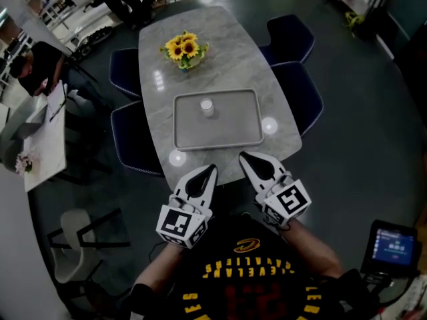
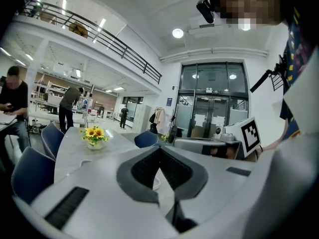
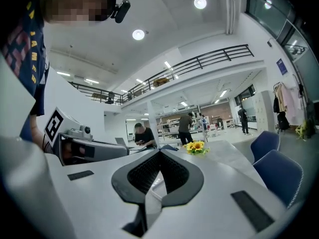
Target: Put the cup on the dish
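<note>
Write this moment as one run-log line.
left gripper: shut, empty | right gripper: shut, empty | cup: on dish | both near table edge, short of dish

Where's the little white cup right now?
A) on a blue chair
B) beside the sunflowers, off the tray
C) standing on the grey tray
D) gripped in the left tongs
C: the cup stands upright on the far half of the tray, apart from the sunflowers further up the table.
</note>
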Tool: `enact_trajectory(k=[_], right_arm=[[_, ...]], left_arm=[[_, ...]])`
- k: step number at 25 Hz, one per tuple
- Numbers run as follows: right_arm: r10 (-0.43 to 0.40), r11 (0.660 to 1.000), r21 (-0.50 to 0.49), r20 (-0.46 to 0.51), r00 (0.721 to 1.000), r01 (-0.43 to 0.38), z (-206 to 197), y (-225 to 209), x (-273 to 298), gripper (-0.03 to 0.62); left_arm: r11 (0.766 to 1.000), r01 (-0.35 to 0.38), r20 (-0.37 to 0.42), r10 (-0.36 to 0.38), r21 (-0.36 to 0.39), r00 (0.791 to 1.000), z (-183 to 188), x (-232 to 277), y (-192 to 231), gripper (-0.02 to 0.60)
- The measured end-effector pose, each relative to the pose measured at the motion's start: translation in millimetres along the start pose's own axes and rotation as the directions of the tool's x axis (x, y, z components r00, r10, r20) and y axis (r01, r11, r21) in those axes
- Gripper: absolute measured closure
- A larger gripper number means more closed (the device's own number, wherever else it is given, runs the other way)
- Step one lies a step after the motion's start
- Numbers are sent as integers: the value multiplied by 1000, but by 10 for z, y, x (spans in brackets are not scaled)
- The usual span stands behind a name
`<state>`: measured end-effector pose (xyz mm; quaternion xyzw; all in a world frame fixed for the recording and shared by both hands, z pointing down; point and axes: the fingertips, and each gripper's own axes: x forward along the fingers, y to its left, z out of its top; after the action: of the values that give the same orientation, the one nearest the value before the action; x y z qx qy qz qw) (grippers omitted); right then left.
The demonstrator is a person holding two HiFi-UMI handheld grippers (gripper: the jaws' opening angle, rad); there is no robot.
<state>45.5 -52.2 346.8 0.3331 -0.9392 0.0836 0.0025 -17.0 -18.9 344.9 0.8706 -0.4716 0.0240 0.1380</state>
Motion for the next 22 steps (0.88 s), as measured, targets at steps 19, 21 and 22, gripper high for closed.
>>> enact_trajectory(k=[19,21,22], right_arm=[[-68,998,11,25,997,67,77,232,-765,586],[-83,996,17,11,996,83,33,173,-777,586],[-90,996,13,6,996,90,2,133,-775,586]], left_arm=[[1000,12,-12,-13,-28,1000,-61,-332,-780,581],[999,40,-20,-40,-35,999,-94,-222,-783,581],[998,56,-24,-56,-33,998,-112,-152,-780,581]])
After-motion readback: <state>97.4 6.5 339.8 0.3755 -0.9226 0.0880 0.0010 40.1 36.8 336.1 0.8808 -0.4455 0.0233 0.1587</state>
